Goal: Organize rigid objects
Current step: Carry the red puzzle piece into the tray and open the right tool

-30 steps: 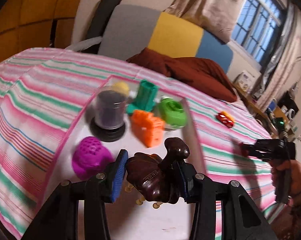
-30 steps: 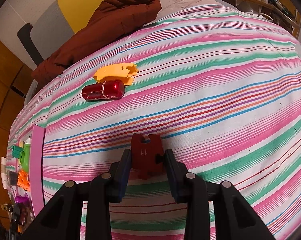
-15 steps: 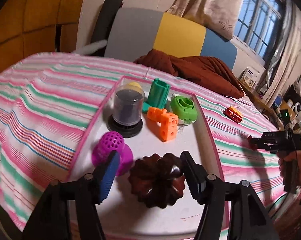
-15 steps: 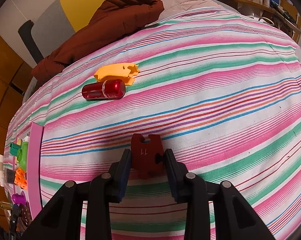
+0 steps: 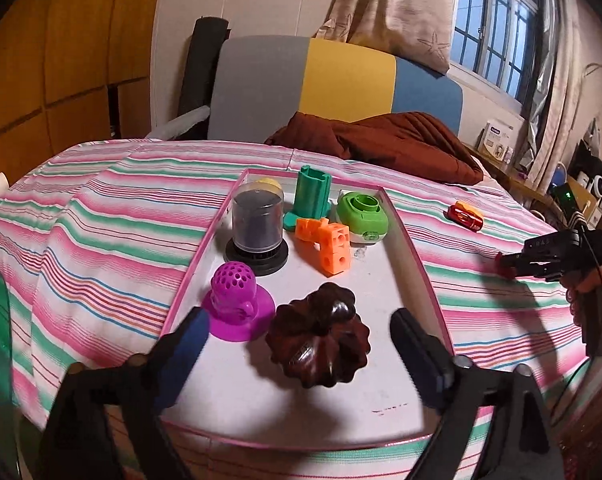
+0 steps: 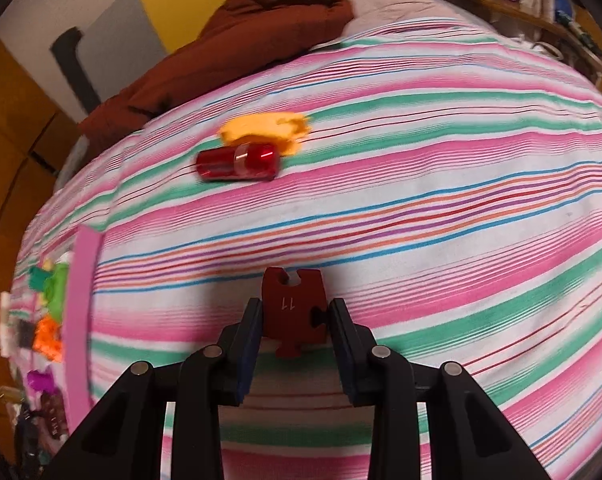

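Observation:
A dark brown fluted mould rests on the white tray with a pink rim. My left gripper straddles it, jaws opening, pads clear of it on both sides. Further back on the tray stand a purple perforated piece, a clear-domed black canister, an orange cube block, a green stand and a green round case. My right gripper is shut on a dark red puzzle piece above the striped cloth. A red cylinder and a yellow flat piece lie beyond it.
A brown blanket is bunched at the far side of the striped bed cover. In the left wrist view my right gripper hangs at the right, held by a hand. A cluttered shelf runs along the right wall.
My left gripper set the brown mould down on the tray, opened wide and drew back a little. My right gripper stayed shut on the red puzzle piece.

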Tool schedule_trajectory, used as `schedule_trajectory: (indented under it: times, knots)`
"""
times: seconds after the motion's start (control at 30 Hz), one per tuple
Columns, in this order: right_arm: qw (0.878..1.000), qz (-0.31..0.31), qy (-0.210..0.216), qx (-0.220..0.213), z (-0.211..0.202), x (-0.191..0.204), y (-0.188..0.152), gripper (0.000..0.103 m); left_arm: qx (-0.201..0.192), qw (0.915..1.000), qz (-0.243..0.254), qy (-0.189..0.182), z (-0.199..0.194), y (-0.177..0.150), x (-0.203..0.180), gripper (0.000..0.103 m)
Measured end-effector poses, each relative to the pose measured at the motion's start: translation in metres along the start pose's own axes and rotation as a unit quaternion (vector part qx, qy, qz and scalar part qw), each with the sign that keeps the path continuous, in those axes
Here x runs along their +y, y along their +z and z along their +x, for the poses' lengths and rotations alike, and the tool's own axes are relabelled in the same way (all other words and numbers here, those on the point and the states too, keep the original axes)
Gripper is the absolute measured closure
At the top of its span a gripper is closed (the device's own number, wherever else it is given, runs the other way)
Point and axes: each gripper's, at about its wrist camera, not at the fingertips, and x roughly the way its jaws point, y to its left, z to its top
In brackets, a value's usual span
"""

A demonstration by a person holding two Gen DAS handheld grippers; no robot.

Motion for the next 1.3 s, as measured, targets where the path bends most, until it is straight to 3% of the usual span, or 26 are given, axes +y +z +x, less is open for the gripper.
schedule_trajectory:
  times: [0.37,0.7,1.03,1.3]
  knots:
    - [0.994,-0.088,0.065,0.002,-0.001,0.053,-0.019,0.070,0.000,0.9999,-0.012,0.005,-0.006,-0.003,0.002,0.004]
    - [0.963,-0.226,0.142,-0.028,-0.023,0.138,-0.062,0.070,-0.008,1.0000,-0.003,0.002,-0.016,-0.010,0.007,0.002]
    - [0.936,-0.313,0.159,-0.006,-0.023,0.223,-0.097,0.070,-0.017,0.9998,-0.007,-0.004,-0.024,-0.013,0.013,0.002]
    - [0.933,-0.338,0.121,0.040,0.010,0.258,-0.107,0.070,-0.023,0.9996,-0.015,0.001,-0.032,-0.017,0.022,0.002]
